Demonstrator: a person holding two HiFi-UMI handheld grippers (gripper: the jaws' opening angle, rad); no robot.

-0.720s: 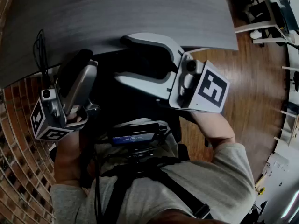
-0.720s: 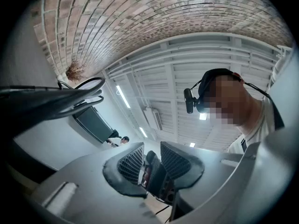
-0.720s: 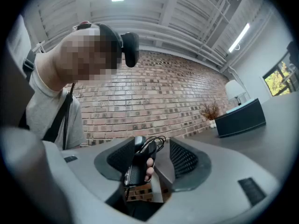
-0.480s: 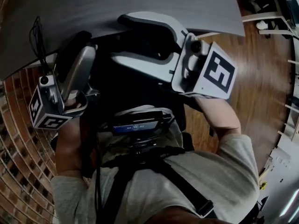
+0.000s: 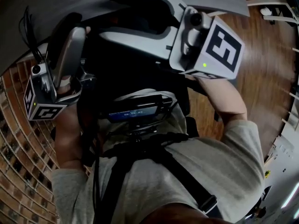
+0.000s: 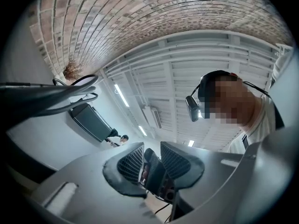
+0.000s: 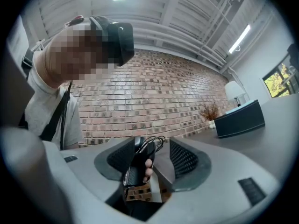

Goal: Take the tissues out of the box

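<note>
No tissue box or tissues show in any view. In the head view both grippers are held close in front of the person's chest. My left gripper (image 5: 74,23) points up toward the grey table, its two fingers lying together with nothing between them. Pointing left toward it is my right gripper (image 5: 110,14), whose white jaws stand wide apart and empty. The left gripper view (image 6: 152,164) looks up at the ceiling and the person. In the right gripper view (image 7: 152,160) the left gripper's body (image 7: 136,169) shows in the distance between the pads.
A grey table (image 5: 42,3) lies beyond the grippers at the top. Wooden floor (image 5: 266,69) is to the right, brick-pattern paving (image 5: 18,139) to the left. A small device with a lit screen (image 5: 135,112) hangs on the person's chest harness.
Both grippers have shifted upward in the head view, and the table's near edge now sits closer to the top. The jaws stand as before.
</note>
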